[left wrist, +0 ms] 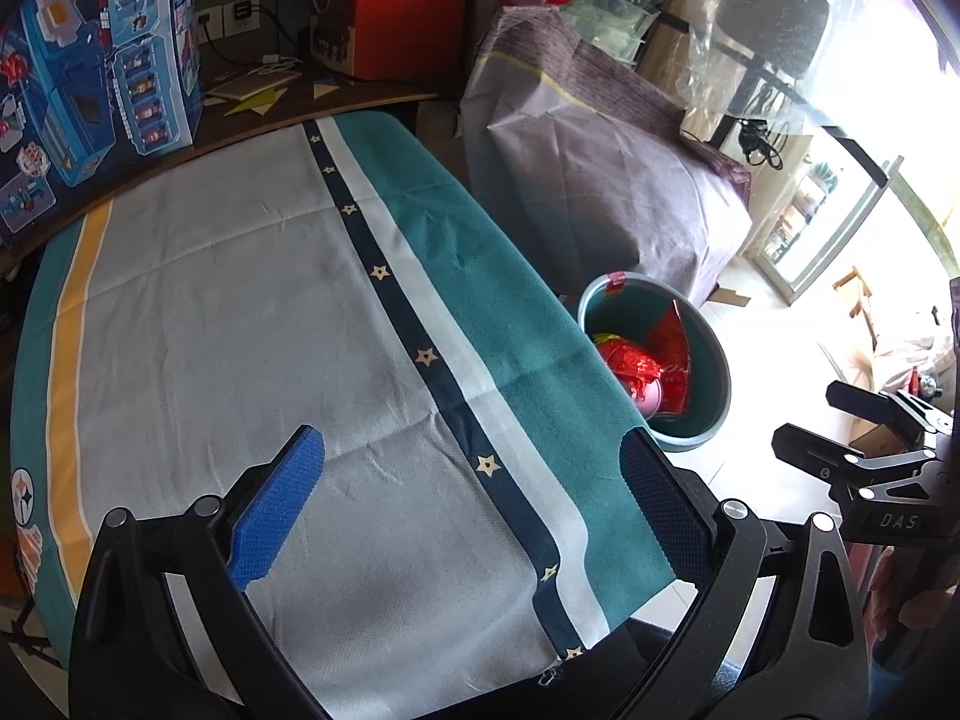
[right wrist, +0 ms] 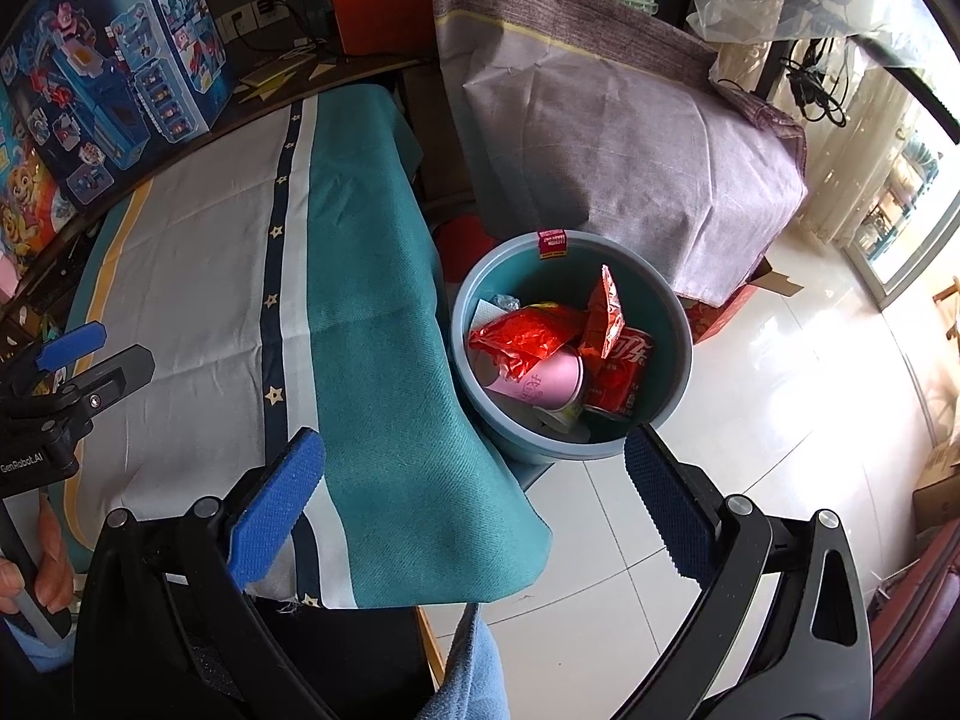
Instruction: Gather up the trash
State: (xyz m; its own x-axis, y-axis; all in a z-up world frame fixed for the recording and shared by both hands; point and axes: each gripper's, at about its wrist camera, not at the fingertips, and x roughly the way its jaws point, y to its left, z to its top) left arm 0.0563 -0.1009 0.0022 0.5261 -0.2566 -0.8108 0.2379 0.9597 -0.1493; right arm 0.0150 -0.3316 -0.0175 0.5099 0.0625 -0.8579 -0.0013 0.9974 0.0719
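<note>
A teal bin (right wrist: 672, 324) stands on the floor right of the table; it also shows in the left wrist view (left wrist: 717, 384). Inside lie a red cola can (right wrist: 624, 372), a pink cup (right wrist: 540, 384), a red crumpled wrapper (right wrist: 522, 336) and a red snack packet (right wrist: 606, 312). My left gripper (left wrist: 474, 510) is open and empty above the table cloth (left wrist: 240, 330). My right gripper (right wrist: 474, 510) is open and empty, above the table's right edge and just before the bin. The right gripper's body (left wrist: 870, 468) shows in the left wrist view.
The table wears a grey, teal and navy starred cloth (right wrist: 198, 276). A blue toy box (right wrist: 120, 72) stands at its far left. A purple-covered bulk (right wrist: 630, 138) sits behind the bin. White tiled floor (right wrist: 780, 420) lies to the right.
</note>
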